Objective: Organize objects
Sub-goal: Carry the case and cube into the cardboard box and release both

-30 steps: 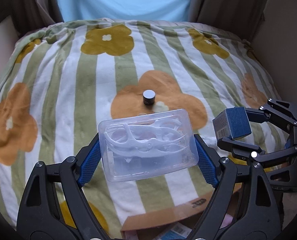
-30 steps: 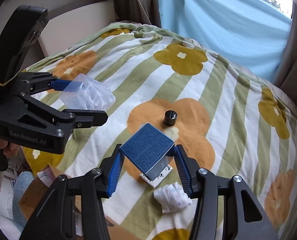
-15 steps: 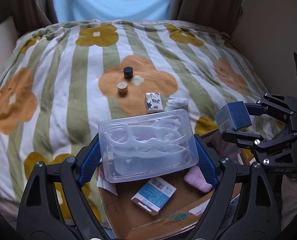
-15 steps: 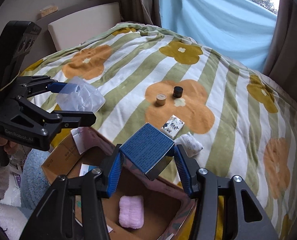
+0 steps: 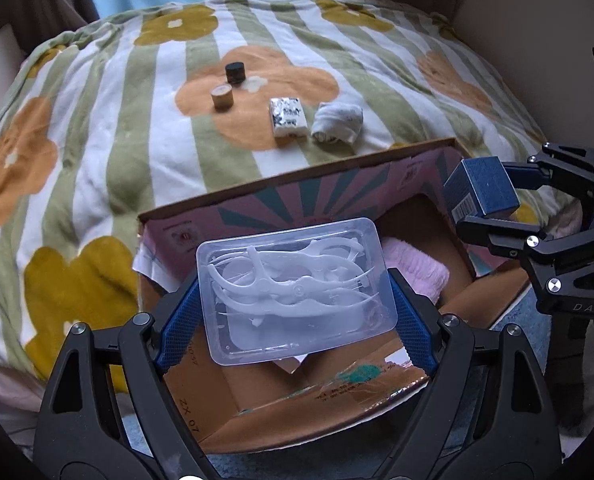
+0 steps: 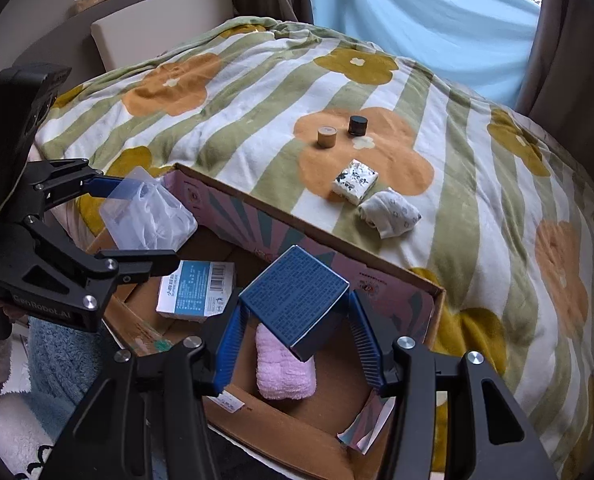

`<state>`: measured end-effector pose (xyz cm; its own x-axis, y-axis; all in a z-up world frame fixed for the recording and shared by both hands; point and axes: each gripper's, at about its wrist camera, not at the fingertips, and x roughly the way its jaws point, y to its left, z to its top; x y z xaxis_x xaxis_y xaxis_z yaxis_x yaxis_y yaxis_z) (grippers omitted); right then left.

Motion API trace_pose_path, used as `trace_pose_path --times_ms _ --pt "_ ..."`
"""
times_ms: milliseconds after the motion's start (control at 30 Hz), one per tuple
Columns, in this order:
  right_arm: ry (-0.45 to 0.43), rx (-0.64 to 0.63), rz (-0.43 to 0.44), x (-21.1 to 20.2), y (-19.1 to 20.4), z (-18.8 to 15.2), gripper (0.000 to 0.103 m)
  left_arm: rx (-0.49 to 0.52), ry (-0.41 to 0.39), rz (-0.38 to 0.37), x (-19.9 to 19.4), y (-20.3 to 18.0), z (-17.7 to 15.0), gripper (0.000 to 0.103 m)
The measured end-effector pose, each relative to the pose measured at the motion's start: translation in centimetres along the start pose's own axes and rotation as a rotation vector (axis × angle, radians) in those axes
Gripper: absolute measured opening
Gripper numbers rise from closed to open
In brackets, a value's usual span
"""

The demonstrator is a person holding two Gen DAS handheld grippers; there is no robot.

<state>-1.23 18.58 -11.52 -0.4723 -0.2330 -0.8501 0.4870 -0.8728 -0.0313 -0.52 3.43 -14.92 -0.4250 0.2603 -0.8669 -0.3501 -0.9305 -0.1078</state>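
Right wrist view: both grippers [image 6: 295, 322] grasp cargo above cardboard box [image 6: 425, 280] beside blanket [image 6: 477, 216].

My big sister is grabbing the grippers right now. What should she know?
Left gripper: shut on the clear plastic case of white floss picks, above the open cardboard box.
Right gripper: shut on the dark blue carton, also above it.
Done: pink towel roll and light blue packet lie inside.
Left: release both, then fetch the wooden jar, black jar, printed tissue pack and white sock roll from the blanket.
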Motion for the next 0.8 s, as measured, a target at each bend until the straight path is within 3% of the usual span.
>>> trace_pose_path --times_ms 333,667,733,800 --pt "0.03 0.022 0.018 1.0 -0.7 -0.9 0.047 0.051 0.027 0.025 1.0 -1.0 -0.2 0.084" --pt "0.051 0.138 0.059 2.8 -2.7 -0.7 0.048 0.099 0.051 0.019 1.8 -2.4 0.4 0.086" --pt "0.06 0.165 0.079 3.0 -3.2 -0.6 0.055 0.1 0.047 0.027 1.8 -2.6 0.4 0.099" --pt "0.059 0.193 0.073 3.0 -3.7 -0.6 0.078 0.097 0.056 0.029 1.9 -2.6 0.5 0.103"
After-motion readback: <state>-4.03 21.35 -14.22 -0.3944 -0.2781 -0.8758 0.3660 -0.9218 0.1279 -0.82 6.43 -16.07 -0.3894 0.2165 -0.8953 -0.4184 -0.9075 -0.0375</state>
